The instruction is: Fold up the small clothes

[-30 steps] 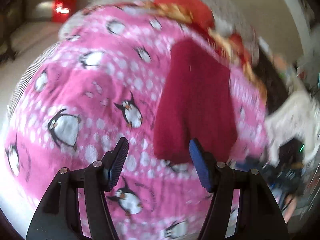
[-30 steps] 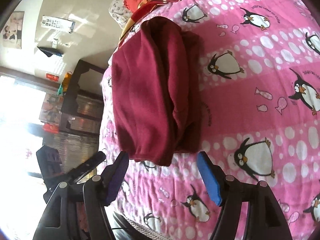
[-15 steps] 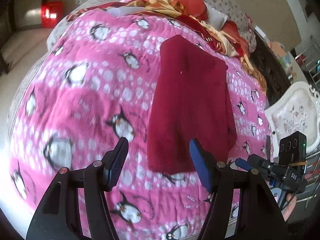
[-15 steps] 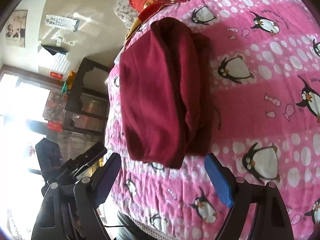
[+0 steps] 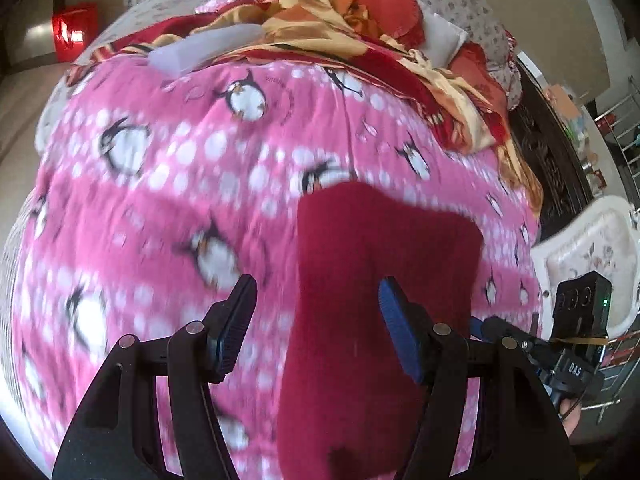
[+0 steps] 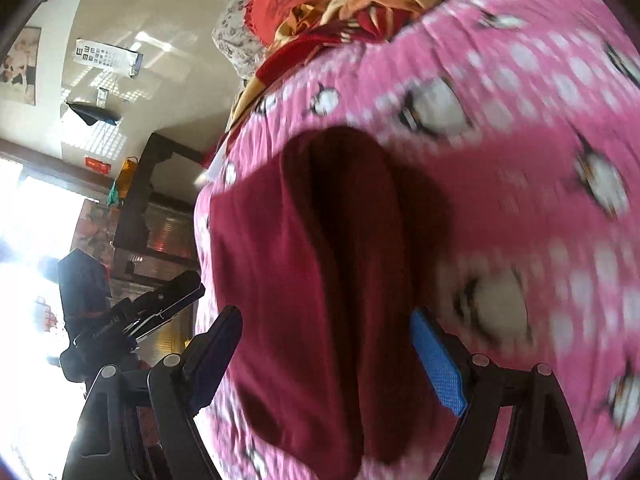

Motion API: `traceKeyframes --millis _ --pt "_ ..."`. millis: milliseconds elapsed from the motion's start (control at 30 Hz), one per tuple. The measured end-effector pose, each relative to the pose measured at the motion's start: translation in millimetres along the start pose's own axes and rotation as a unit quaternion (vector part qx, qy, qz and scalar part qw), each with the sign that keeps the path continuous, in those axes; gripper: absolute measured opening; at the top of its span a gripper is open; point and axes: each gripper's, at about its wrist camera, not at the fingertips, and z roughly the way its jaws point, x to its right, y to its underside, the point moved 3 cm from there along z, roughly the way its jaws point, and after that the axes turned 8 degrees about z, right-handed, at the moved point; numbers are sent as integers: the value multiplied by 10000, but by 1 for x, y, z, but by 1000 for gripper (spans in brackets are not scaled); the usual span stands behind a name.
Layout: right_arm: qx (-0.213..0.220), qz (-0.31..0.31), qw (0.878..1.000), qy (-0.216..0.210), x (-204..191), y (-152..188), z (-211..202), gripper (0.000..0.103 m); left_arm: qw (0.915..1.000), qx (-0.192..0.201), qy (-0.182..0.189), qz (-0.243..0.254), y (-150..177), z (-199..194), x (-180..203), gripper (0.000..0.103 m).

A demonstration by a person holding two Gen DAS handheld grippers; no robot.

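1. A bed fills both views, covered by a pink blanket printed with penguins and white dots; at its far end lies a heap of red and gold bedding.
2. A dark red garment lies flat on the blanket, on the bed's right part in the left wrist view, folded lengthwise into a long strip with rounded far corners. In the right wrist view its layers overlap, with a deep crease running along the middle.
3. The left gripper has its jaws apart over the garment's near left edge, nothing pinched.
4. The right gripper has just been opening; its jaws stand wide, straddling the garment's near end without pressing it.
5. Writing: "DAS" on the right gripper's housing at the right edge of the left wrist view; an eye chart on the far wall.
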Motion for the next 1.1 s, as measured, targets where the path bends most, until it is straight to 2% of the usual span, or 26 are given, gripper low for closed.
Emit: traceKeyframes --millis 167,300,333,367,400,433,467,533,567,600,633,700,733,767,833,900,933,967,1000,1033,1100 --pt "-111 398 9990 151 6 -46 34 85 9994 -162 135 -288 -28 32 -14 64" --pt "-415 833 9954 -217 19 -64 55 88 9973 -203 443 -546 -35 48 -20 63" --pt "-423 882 9948 -295 20 -66 56 88 9959 -262 595 -628 -34 53 -21 49" --pt "-408 876 9948 -313 21 -67 57 82 9949 -253 709 -676 -32 56 -22 48" --pt "-389 812 9957 -237 21 -66 56 74 9953 -181 680 -660 -32 54 -22 40" --pt "-366 707 9968 -22 21 -63 54 56 9954 -103 726 -611 -32 49 -19 35" --pt "-363 702 9969 -62 21 -61 50 37 9953 -10 779 -571 -31 43 -16 33" --pt "-330 766 9955 -460 19 -57 35 22 9955 194 871 -326 -29 23 -4 32" --pt "-194 683 9954 -649 15 -54 22 11 9952 270 898 -291 -30 18 -1 32" --pt "-113 613 9947 -816 12 -54 14 11 9952 310 900 -238 -31 19 1 32" --pt "13 553 9958 -736 11 -54 8 11 9967 268 750 -135 -32 26 2 33" --pt "-18 443 9980 -451 17 -58 20 11 9997 13 256 12 -32 47 -2 38" --pt "-93 389 9989 -245 23 -59 32 11 9998 21 192 -83 -30 49 -6 43" --pt "-171 413 9988 -189 29 -58 42 11 9995 27 251 -178 -28 46 -7 45" --pt "-156 551 9974 -438 33 -55 42 12 9981 133 520 -288 -24 29 -10 46" --pt "-21 374 9984 -423 24 -50 28 16 9988 310 336 -159 -19 12 -11 49" --pt "53 290 9989 -372 18 -47 18 27 9990 363 234 -118 -17 6 -12 49" --pt "166 249 9990 -331 11 -46 12 45 9990 395 191 -92 -15 2 -14 49" --pt "350 217 9986 -342 5 -46 4 56 9990 395 193 -66 -12 -1 -15 49" --pt "581 111 9971 -472 -5 -45 -9 69 9991 370 186 -77 -8 -1 -15 49" --pt "660 -154 9966 -478 -20 -47 -17 70 9991 335 184 -187 -4 0 -17 49"
